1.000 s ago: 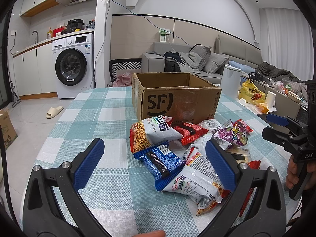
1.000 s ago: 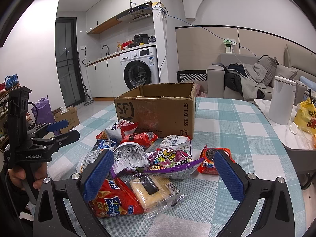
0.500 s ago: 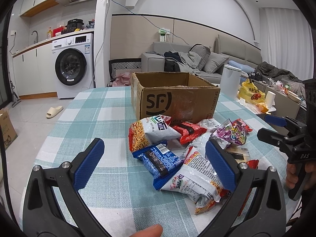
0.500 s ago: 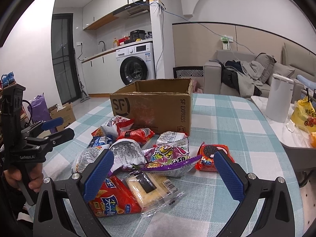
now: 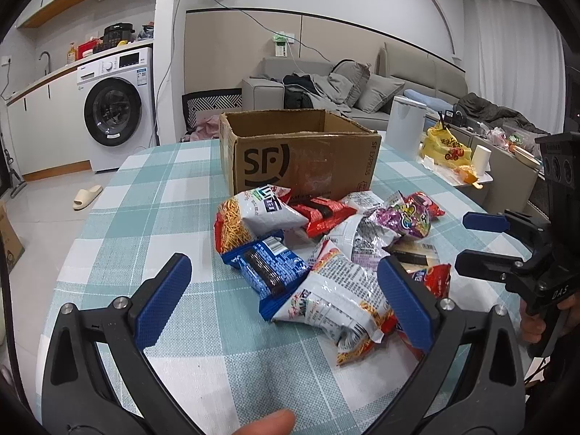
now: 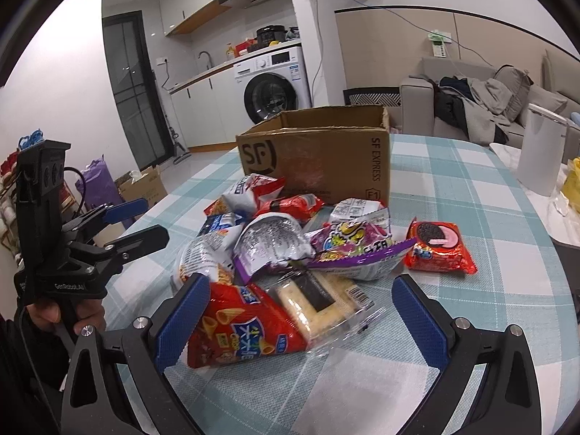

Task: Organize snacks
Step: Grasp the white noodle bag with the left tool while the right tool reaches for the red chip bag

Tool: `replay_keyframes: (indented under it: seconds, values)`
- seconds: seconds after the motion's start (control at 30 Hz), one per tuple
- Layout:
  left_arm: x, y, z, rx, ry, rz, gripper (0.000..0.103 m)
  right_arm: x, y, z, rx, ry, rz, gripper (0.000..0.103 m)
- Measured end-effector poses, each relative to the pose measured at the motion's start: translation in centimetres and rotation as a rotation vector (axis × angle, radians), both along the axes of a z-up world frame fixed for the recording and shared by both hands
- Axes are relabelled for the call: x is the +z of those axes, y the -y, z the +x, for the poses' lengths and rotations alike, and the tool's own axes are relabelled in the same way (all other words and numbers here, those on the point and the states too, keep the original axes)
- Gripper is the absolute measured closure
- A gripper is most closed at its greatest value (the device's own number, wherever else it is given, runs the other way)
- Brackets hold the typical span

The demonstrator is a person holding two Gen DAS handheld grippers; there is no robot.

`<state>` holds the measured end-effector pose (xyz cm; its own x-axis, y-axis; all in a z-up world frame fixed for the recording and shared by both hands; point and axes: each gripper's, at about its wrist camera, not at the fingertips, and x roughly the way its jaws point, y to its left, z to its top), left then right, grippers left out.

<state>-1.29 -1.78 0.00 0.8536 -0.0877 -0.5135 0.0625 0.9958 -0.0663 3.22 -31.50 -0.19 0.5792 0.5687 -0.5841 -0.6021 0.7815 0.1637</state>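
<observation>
A pile of snack packets lies on the checked table in front of an open cardboard box [image 5: 304, 156], which also shows in the right wrist view [image 6: 319, 159]. My left gripper [image 5: 286, 293] is open and empty, hovering over a blue biscuit pack [image 5: 268, 268] and a silver noodle-snack bag [image 5: 333, 297]. My right gripper [image 6: 301, 311] is open and empty over a red cone-snack bag [image 6: 243, 330] and a clear-wrapped cake [image 6: 319, 304]. A red Oreo pack [image 6: 438, 246] lies at the right of the pile. A purple bag [image 6: 355, 250] lies mid-pile.
A white kettle [image 6: 540, 152] stands at the table's right edge, with a yellow bag [image 5: 446, 145] on a side table beyond. The box sits behind the pile. Each gripper appears at the edge of the other's view.
Both grippers have moved closer to the snack pile and slightly lower. Both stay open. No packet has moved.
</observation>
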Motion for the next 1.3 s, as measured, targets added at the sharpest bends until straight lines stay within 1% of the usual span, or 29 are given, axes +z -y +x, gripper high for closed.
replay_keyframes:
  seconds: [0.2,0.33,0.43,0.47,0.53,0.63,0.67,0.73,0.93,1.07,1.13,1.3]
  values:
    - [-0.6,1.0,0.4,-0.041,-0.040,0.034,0.001,-0.2,-1.0,-0.9,0.060,-0.011,-0.026,0.001]
    - [-1.0,1.4,0.7,-0.071,-0.061,0.036,0.001,-0.5,-1.8,-1.4,0.102,-0.020,-0.048,0.003]
    - [-1.3,1.6,1.0,-0.079,-0.080,0.046,0.001,-1.1,-2.3,-1.4,0.125,-0.047,-0.069,0.007]
    - [-1.4,1.7,1.1,-0.081,-0.086,0.049,0.001,-1.3,-2.5,-1.3,0.130,-0.054,-0.074,0.011]
    - [-1.7,1.8,1.4,-0.082,-0.100,0.053,0.001,-1.6,-2.7,-1.2,0.143,-0.078,-0.075,0.015]
    - [-2.0,1.8,1.7,-0.085,-0.112,0.052,0.001,-1.7,-2.7,-1.1,0.156,-0.099,-0.067,0.018]
    - [-2.0,1.7,1.8,-0.089,-0.114,0.048,0.001,-1.7,-2.7,-1.0,0.161,-0.105,-0.066,0.021]
    - [-2.1,1.7,1.9,-0.090,-0.122,0.044,0.001,-1.8,-2.9,-1.0,0.169,-0.111,-0.062,0.021]
    - [-2.5,1.5,2.7,-0.096,-0.146,0.030,0.001,-2.5,-3.6,-1.0,0.209,-0.152,-0.070,0.029]
    - [-2.7,1.7,2.9,-0.114,-0.157,0.039,0.001,-2.9,-3.9,-0.8,0.215,-0.177,-0.079,0.029]
    - [-2.8,1.8,3.1,-0.129,-0.166,0.034,0.001,-3.1,-3.8,-0.4,0.212,-0.207,-0.073,0.029]
    - [-3.2,2.3,3.7,-0.180,-0.196,0.017,0.001,-3.5,-3.6,0.3,0.201,-0.243,-0.060,0.029]
